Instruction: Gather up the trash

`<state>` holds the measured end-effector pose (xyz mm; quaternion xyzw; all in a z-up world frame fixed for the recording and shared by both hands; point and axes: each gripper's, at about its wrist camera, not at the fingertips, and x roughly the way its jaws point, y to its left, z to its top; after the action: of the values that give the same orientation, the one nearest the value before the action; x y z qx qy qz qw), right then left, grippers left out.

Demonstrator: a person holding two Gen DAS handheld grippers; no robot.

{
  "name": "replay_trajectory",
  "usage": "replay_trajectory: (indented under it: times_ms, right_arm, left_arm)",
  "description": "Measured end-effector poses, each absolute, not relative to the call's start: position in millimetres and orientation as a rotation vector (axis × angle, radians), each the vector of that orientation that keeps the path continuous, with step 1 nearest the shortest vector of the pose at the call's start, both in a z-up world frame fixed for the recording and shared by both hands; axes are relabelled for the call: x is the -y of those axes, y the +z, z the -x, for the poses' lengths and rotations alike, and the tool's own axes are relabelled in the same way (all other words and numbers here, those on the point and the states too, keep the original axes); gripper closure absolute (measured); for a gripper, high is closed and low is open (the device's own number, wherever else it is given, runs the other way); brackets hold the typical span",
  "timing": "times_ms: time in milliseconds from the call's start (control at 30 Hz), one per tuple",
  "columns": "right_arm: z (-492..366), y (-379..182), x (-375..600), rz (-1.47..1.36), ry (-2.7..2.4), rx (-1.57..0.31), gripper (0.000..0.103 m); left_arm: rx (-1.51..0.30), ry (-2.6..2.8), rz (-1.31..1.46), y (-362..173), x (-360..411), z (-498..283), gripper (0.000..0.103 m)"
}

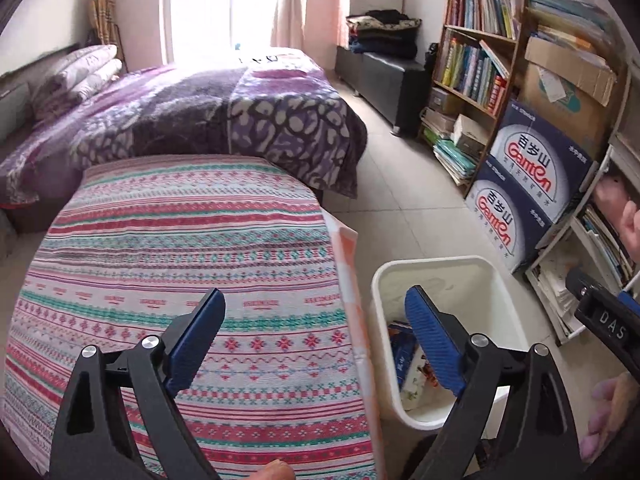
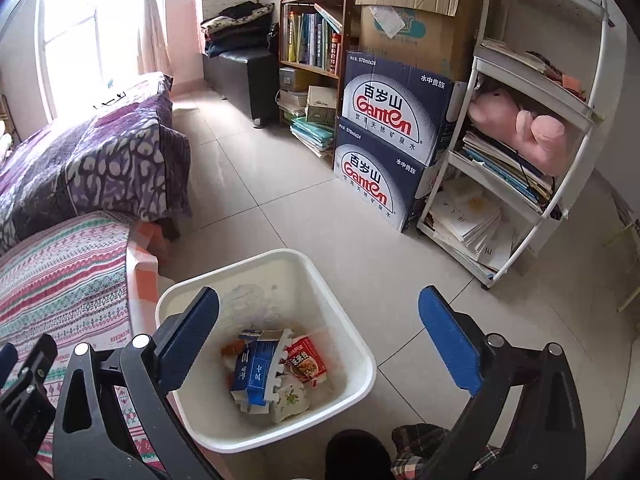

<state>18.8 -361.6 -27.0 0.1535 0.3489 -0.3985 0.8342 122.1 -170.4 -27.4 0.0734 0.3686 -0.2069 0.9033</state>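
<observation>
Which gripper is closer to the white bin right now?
Right. The right gripper hangs open directly above the white bin, with the trash showing between its fingers. The left gripper, also open, sits off to the side, straddling the bin's edge and the striped cloth.

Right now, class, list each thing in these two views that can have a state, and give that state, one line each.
Left gripper: open, nothing between its fingers.
Right gripper: open, nothing between its fingers.
White bin: upright on the floor beside the striped cloth, unlidded, partly filled.
Blue carton: in the bin, torn open.
Red packet: in the bin, crumpled.
Striped cloth: spread flat, no trash visible on it.
Brown cardboard box: flaps open.
</observation>
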Motion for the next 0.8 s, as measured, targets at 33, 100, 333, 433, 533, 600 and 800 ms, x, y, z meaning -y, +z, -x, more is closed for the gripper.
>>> replay_trajectory:
  times_ms: [33, 100, 333, 433, 533, 600, 800]
  right_arm:
    - [-17, -27, 356, -0.326, -0.827, -0.734, 0.007]
    - [-14, -27, 345, -0.322, -0.804, -0.728, 0.007]
    - [-10, -35, 299, -0.296, -0.713, -0.747, 0.007]
    - [-10, -37, 281, -0.276, -0.684, -0.755, 0.007]
    - [-6, -41, 264, -0.259, -0.661, -0.757, 0.007]
    - [-3, -44, 254, -0.243, -0.650, -0.761, 0.007]
    - [4, -45, 235, -0.206, -0.639, -0.742, 0.007]
  left_arm:
    - [-0.744, -0.399, -0.151, -25, 162, -119, 0.012]
    - [-0.723, -0.346, -0.153, -22, 146, -112, 0.012]
    - [-0.741, -0.238, -0.105, -22, 88, -92, 0.012]
    - [-0.748, -0.190, -0.112, -23, 70, -85, 0.012]
    - [-0.748, -0.165, -0.113, -23, 56, -77, 0.012]
    - [-0.757, -0.159, -0.108, -24, 48, -72, 0.012]
    - [-0.751, -0.142, -0.103, -24, 36, -59, 0.012]
